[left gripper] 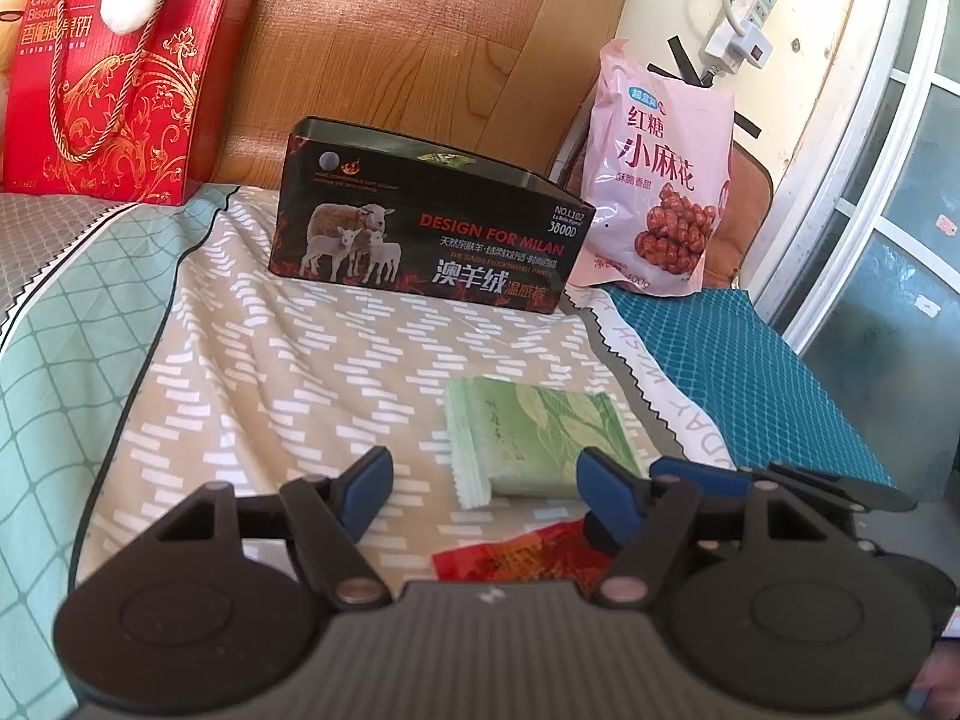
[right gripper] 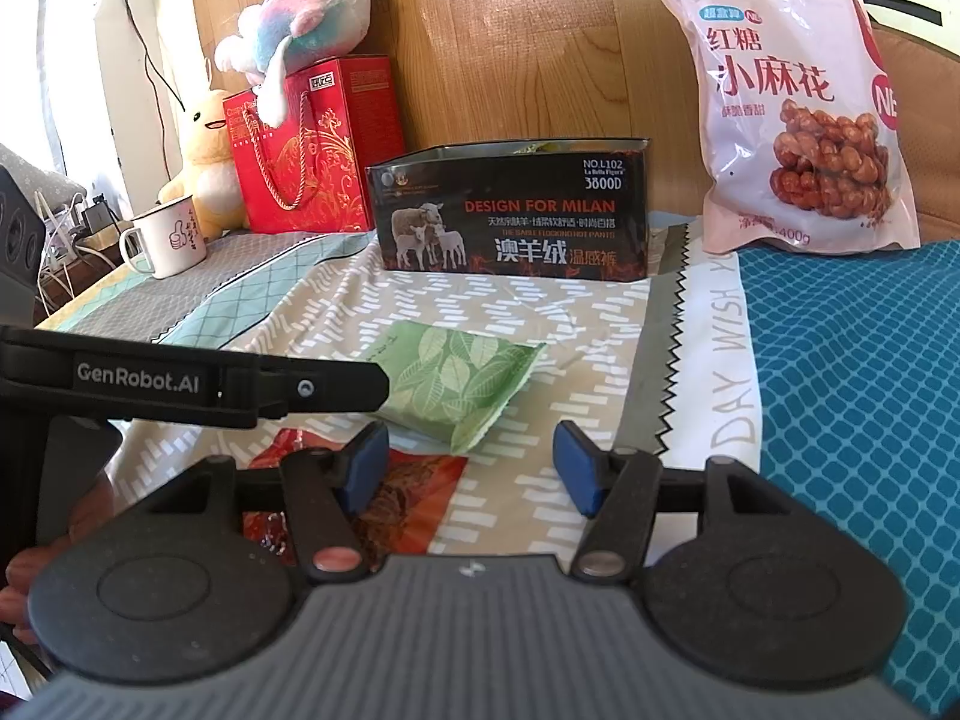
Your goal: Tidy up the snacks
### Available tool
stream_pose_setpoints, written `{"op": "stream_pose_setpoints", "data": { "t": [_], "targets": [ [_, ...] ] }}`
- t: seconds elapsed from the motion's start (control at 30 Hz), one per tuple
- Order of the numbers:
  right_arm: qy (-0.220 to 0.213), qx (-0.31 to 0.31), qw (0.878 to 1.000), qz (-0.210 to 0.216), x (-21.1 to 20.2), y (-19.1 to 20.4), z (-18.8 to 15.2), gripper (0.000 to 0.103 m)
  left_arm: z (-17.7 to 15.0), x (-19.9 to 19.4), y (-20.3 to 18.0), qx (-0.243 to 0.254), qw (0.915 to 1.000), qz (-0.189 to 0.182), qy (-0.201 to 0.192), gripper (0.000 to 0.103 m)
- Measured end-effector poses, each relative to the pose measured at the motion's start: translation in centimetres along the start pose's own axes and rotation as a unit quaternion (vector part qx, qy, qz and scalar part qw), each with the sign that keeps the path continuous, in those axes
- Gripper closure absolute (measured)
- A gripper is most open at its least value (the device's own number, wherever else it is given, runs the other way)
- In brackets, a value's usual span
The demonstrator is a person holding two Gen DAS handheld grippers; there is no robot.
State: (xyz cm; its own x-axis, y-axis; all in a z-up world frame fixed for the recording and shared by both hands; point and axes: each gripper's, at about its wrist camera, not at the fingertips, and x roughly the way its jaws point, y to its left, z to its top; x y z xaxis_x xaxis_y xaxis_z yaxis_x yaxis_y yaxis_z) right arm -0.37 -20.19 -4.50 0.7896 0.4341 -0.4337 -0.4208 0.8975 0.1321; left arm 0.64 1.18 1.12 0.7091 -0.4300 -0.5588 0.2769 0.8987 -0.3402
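A green leaf-printed snack packet (left gripper: 540, 438) (right gripper: 456, 378) lies flat on the patterned bedspread. A red snack packet (left gripper: 522, 552) (right gripper: 414, 492) lies nearer to me, partly hidden under both grippers. My left gripper (left gripper: 485, 486) is open just short of the green packet, its blue pads touching nothing. To the right of it my right gripper (right gripper: 473, 459) is also open, with nothing between its fingers. Behind the packets stands an open-topped black tin box (left gripper: 432, 222) (right gripper: 510, 210) printed with sheep; something green shows inside it.
A pink bag of fried dough twists (left gripper: 660, 180) (right gripper: 792, 120) leans at the back right above a teal mat (right gripper: 852, 390). At the back left stands a red gift box (left gripper: 120, 90) (right gripper: 312, 144) with plush toys (right gripper: 306, 18). A white mug (right gripper: 168, 237) sits at the left.
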Motion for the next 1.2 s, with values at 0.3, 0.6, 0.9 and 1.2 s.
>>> {"op": "stream_pose_setpoints", "data": {
  "t": [0.3,0.6,0.9,1.2],
  "targets": [
    [0.0,-0.001,1.0,0.0,0.01,0.1,-0.02,0.039,-0.02,0.0,0.02,-0.001,1.0,0.0,0.0,0.033],
    [0.001,-0.002,1.0,-0.001,0.01,-0.13,0.01,0.037,-0.03,0.01,0.02,-0.001,1.0,-0.001,0.0,0.033],
    [0.001,-0.001,1.0,0.0,0.02,-0.14,0.0,0.037,-0.05,0.02,0.02,-0.001,1.0,-0.001,0.0,0.033],
    [0.001,-0.001,1.0,0.0,0.03,-0.12,-0.02,0.037,-0.06,0.02,0.02,-0.001,1.0,-0.002,0.0,0.031]
  ]
}}
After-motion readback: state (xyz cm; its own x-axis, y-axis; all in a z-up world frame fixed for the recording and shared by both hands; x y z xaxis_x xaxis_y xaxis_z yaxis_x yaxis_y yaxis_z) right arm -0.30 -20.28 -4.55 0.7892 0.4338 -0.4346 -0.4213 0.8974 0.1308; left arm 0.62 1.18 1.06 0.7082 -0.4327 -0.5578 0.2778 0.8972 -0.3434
